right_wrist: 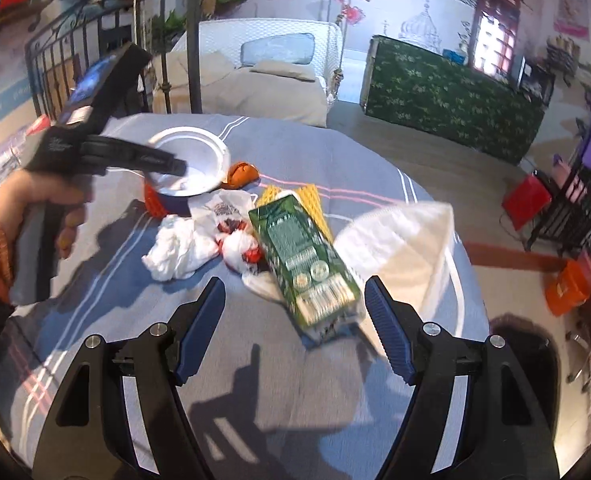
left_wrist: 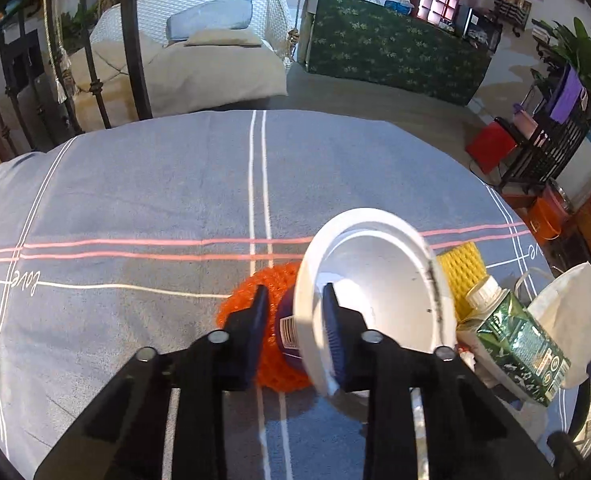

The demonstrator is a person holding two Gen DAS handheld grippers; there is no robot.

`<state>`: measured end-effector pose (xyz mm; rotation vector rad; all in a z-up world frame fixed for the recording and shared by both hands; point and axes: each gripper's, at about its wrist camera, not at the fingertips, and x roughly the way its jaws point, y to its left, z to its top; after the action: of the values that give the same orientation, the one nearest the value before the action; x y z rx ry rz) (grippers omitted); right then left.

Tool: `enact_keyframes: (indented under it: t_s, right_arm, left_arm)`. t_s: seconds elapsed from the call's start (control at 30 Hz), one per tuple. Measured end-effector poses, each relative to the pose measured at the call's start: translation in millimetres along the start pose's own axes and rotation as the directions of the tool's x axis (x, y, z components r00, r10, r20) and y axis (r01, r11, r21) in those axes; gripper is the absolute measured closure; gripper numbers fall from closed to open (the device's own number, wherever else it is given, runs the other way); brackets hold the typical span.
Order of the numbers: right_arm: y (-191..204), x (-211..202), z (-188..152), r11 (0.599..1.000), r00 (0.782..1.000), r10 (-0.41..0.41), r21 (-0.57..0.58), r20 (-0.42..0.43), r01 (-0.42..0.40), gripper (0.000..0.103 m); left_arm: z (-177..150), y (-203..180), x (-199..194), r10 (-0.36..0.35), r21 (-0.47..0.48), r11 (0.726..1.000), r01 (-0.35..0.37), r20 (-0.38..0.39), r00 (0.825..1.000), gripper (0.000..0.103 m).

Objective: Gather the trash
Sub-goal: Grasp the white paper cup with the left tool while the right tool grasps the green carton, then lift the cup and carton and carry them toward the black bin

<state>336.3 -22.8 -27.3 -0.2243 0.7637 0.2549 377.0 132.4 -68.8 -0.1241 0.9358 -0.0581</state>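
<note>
A paper bowl [left_wrist: 379,280], white inside and dark blue outside, stands on the blue-grey tablecloth [left_wrist: 135,200]. My left gripper [left_wrist: 295,312] is shut on its near wall, one finger inside and one outside. An orange mesh scrubber [left_wrist: 267,284] lies against the bowl. My right gripper [right_wrist: 293,300] is open just above a green drink carton [right_wrist: 303,264] that lies on its side. Beside the carton are a white face mask [right_wrist: 407,232], yellow foam netting [right_wrist: 311,200], a crumpled tissue [right_wrist: 175,248] and a knotted plastic bag [right_wrist: 227,216]. The bowl [right_wrist: 191,160] shows there under the left gripper [right_wrist: 179,168].
A person's hand [right_wrist: 51,204] with an orange sleeve holds the left gripper. Beyond the round table's far edge are a white wicker daybed [left_wrist: 215,40], a green-covered counter [left_wrist: 395,52], a red stool [left_wrist: 491,146] and an orange bucket [right_wrist: 571,284] on the floor.
</note>
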Motion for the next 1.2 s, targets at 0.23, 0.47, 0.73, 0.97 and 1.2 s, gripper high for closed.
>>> enact_keyframes:
  t_s: [0.23, 0.47, 0.73, 0.97, 1.2]
  right_arm:
    - [3, 38, 17, 0.996, 0.995, -0.068, -0.069, -0.075, 0.063, 0.031]
    - [2, 60, 10, 0.984, 0.985, -0.124, -0.142, -0.121, 0.107, 0.034]
    - [10, 42, -3, 0.992, 0.997, -0.041, -0.118, -0.071, 0.032, 0.054]
    - [21, 5, -15, 0.996, 1.000, 0.006, -0.086, -0.009, -0.006, 0.054]
    - [20, -24, -25, 0.998, 0.999, 0.034, -0.054, 0.020, -0.033, 0.054]
  left_arm:
    - [-9, 9, -12, -0.004, -0.024, 1.000, 0.005, 0.046, 0.999, 0.094]
    - [-13, 13, -15, -0.037, -0.063, 0.997, 0.041, 0.059, 0.998, 0.094]
    - [-22, 18, -32, -0.052, -0.079, 0.995, 0.061, 0.118, 0.992, 0.094]
    - [-38, 17, -55, -0.084, -0.102, 0.990, 0.100, 0.150, 0.985, 0.094]
    - [-54, 5, -77, -0.115, -0.089, 0.987, 0.131, 0.168, 0.979, 0.094]
